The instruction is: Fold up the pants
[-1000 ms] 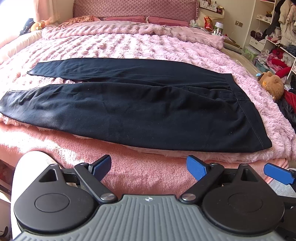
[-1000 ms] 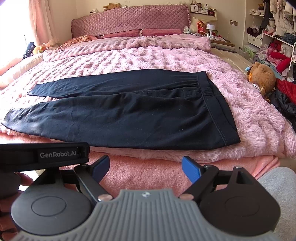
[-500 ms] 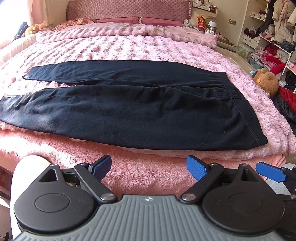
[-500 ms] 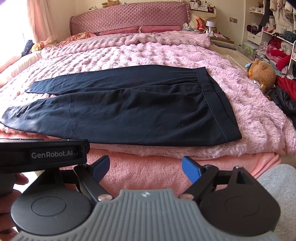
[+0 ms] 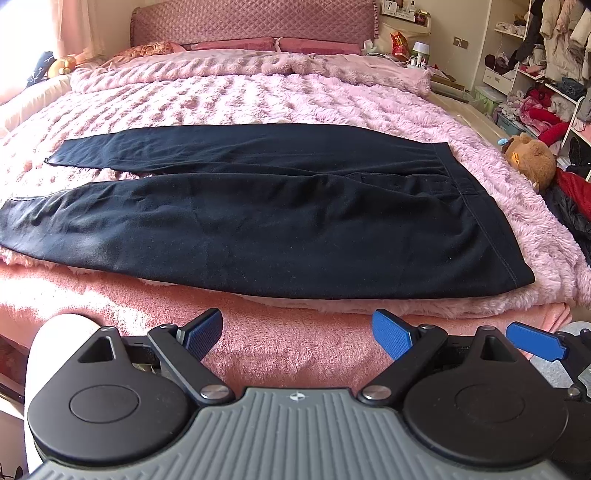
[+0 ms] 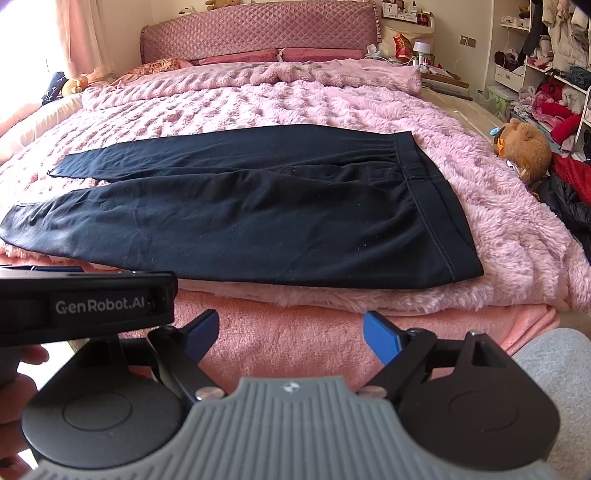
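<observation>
Black pants lie flat across the pink fluffy blanket, waistband to the right and both legs spread apart toward the left. My left gripper hovers open over the bed's near edge, short of the pants, with nothing between its blue pads. My right gripper is also open and empty, just in front of the near hem. One blue pad of the right gripper shows at the right of the left wrist view. The left gripper's body shows at the left of the right wrist view.
The bed has a pink quilted headboard and pillows at the far end. A brown teddy bear and a clothes pile lie on the floor to the right, beside cluttered shelves. A person's knees show at both lower corners.
Both grippers have edged a little closer to the bed and tilted, so the pants sit lower and larger in view. Both stayed open; the pants have not moved.
</observation>
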`<action>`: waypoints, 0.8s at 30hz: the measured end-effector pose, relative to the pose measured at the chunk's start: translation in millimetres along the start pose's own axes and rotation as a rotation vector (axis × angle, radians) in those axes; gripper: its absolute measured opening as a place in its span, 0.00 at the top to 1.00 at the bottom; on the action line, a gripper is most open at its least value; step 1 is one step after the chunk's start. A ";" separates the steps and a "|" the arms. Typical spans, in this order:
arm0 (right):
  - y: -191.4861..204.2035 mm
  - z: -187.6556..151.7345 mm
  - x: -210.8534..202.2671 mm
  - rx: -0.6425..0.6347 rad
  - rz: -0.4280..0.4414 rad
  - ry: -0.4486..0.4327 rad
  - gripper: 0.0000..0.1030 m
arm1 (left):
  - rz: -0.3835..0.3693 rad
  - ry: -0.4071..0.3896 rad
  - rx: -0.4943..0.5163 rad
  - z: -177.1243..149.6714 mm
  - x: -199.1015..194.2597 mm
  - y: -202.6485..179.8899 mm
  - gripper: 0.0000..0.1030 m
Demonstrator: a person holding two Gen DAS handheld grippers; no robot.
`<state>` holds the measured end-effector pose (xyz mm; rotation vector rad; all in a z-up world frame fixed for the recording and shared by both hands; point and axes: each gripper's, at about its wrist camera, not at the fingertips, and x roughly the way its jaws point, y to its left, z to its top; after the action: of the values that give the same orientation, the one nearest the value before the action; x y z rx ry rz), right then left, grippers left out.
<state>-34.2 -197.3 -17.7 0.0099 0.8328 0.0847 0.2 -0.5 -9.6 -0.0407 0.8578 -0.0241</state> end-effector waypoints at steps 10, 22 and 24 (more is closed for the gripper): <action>0.4 -1.1 4.8 -0.005 -0.005 0.018 0.21 | 0.001 0.015 -0.004 -0.2 3.4 3.8 0.00; -2.0 -2.6 11.9 0.004 -0.006 0.039 0.21 | -0.016 0.028 0.013 -1.3 8.6 1.5 0.02; -2.9 -3.4 13.5 0.005 -0.006 0.043 0.21 | -0.013 0.028 0.016 -1.5 8.8 1.0 0.02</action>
<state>-27.5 -199.2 -30.1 0.0105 0.8756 0.0773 4.8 0.2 -17.3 -0.0307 0.8848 -0.0440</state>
